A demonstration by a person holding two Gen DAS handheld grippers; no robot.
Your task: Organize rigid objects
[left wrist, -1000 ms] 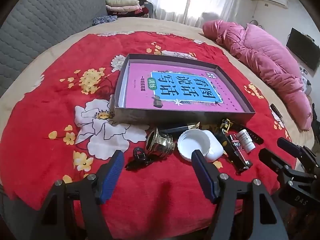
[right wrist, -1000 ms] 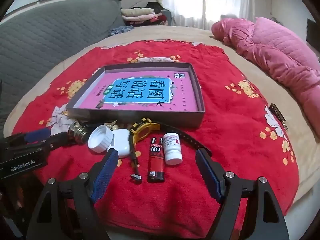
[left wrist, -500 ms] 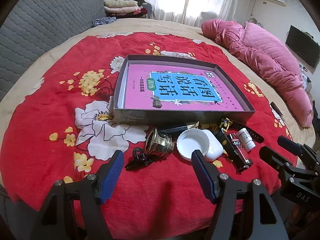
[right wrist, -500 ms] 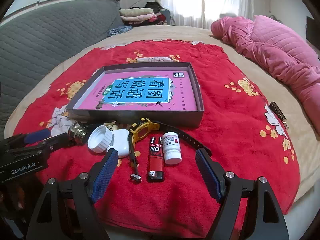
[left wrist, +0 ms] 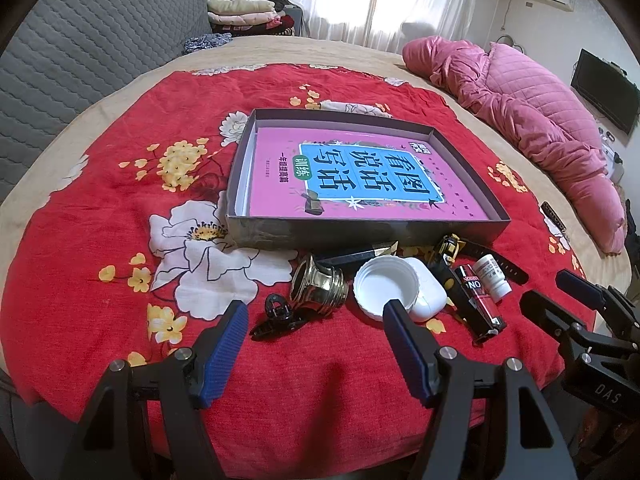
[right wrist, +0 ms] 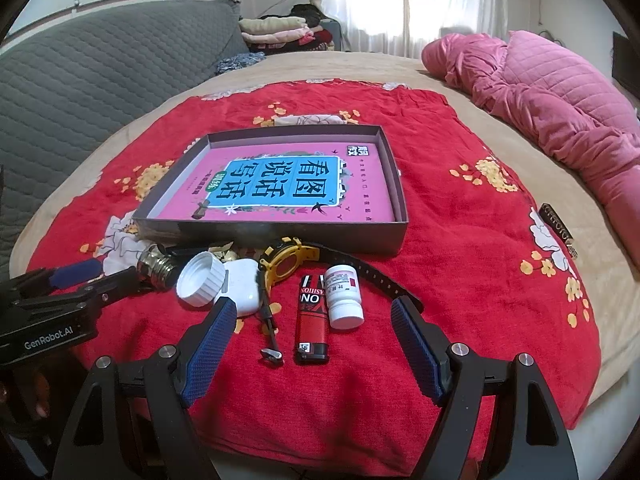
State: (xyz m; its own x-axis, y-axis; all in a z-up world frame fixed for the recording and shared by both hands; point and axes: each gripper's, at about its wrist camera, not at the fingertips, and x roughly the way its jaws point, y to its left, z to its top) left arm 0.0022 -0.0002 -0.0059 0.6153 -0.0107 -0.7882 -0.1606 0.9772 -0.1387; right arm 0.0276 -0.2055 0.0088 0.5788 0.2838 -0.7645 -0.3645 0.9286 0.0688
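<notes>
A shallow grey box [left wrist: 360,229] [right wrist: 280,234] with a pink book inside lies on a red floral blanket. Before its near wall lie small items: a black hair clip [left wrist: 276,316], a brass fitting [left wrist: 318,290], a white cap [left wrist: 384,289] [right wrist: 201,283], a white earbud case [left wrist: 430,298] [right wrist: 242,285], a red lighter [left wrist: 478,300] [right wrist: 311,320], a white pill bottle [left wrist: 493,276] [right wrist: 343,295], a yellow-and-black watch [right wrist: 288,262]. My left gripper [left wrist: 316,326] is open and empty, just short of the clip and cap. My right gripper [right wrist: 312,332] is open and empty, around the lighter's near end.
A pink quilt [left wrist: 532,120] lies at the right on the beige bed. A grey quilted headboard [left wrist: 80,52] stands at the left. Folded clothes [left wrist: 244,12] are stacked at the back. A small dark strip [right wrist: 557,226] lies on the blanket's right edge.
Both views have shifted only slightly; the grippers hover nearly still and stay open. No object has moved.
</notes>
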